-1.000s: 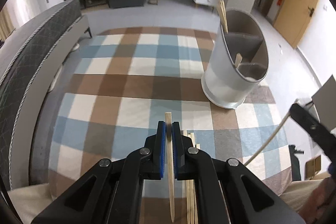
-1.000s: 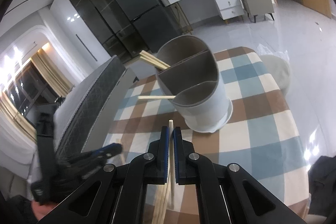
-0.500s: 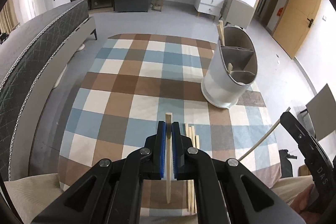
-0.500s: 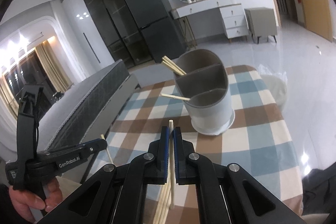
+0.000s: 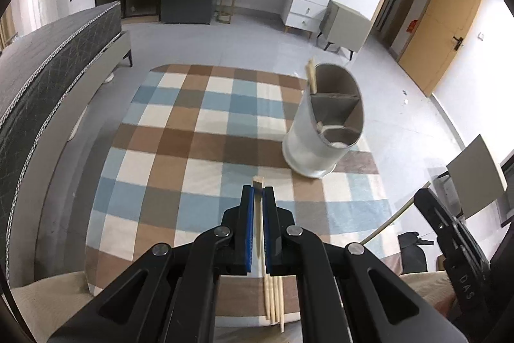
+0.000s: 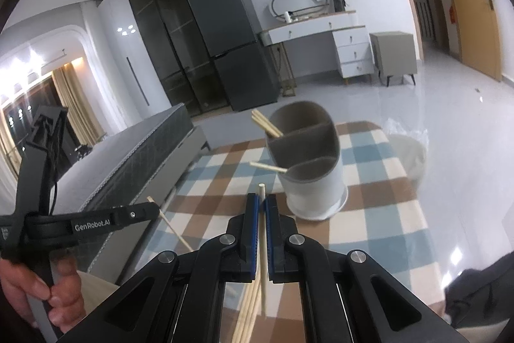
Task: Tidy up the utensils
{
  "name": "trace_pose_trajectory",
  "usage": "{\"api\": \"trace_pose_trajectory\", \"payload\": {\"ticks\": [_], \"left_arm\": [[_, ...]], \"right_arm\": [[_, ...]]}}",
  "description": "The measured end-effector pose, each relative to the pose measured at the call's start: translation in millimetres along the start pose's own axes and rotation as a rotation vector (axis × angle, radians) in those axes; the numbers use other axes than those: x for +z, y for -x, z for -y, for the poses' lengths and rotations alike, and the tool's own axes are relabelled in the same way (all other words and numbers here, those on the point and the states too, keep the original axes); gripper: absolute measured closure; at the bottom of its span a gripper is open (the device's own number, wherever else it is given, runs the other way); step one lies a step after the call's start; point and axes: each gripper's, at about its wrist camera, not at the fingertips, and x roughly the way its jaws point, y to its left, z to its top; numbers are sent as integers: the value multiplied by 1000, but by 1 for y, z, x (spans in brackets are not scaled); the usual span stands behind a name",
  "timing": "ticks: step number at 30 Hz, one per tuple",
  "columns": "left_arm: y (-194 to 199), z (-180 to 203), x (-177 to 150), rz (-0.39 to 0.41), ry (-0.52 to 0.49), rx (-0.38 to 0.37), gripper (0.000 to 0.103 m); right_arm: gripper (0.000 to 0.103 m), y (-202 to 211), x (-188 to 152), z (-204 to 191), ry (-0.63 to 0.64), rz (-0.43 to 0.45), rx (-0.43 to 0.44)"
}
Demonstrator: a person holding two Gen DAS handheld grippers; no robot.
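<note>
My left gripper [image 5: 257, 193] is shut on a wooden chopstick [image 5: 258, 182], held well above the checked table [image 5: 180, 130]. My right gripper [image 6: 261, 203] is shut on another chopstick [image 6: 262, 192]. A grey three-compartment utensil holder [image 5: 324, 130] stands on the table's right side, also in the right wrist view [image 6: 308, 163]. Chopsticks [image 6: 265, 124] lean out of its far compartment and one [image 6: 266, 166] out of the near one. Several loose chopsticks [image 5: 274, 301] lie at the table's near edge. The right gripper shows at the right of the left wrist view [image 5: 446, 233], the left gripper at the left of the right wrist view [image 6: 96, 219].
A dark grey sofa [image 5: 48, 79] runs along the table's left side. A fridge [image 6: 231, 50], a white desk [image 6: 321, 34] and a small cabinet [image 6: 393, 53] stand at the back wall. A white stool [image 6: 408, 150] sits beyond the table's right edge.
Both grippers have risen and pulled back from the table with their chopsticks still held. The holder looks smaller and farther in both views.
</note>
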Motion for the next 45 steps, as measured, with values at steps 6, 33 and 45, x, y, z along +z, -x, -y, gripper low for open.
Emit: {"api": "trace_pose_trajectory", "payload": {"ticks": [6,33,45], "left_arm": [[4,14,15,5,-22,-46,103],[-146,-92,41,-301,277,76,59],[-238,-79,69,-381,202,268,60]], "right_arm": [[99,-1,12,4,21,-3,-11],[99,-49,16,22,-37,-122,100],[99,-67,14,47,-128,-192,110]]}}
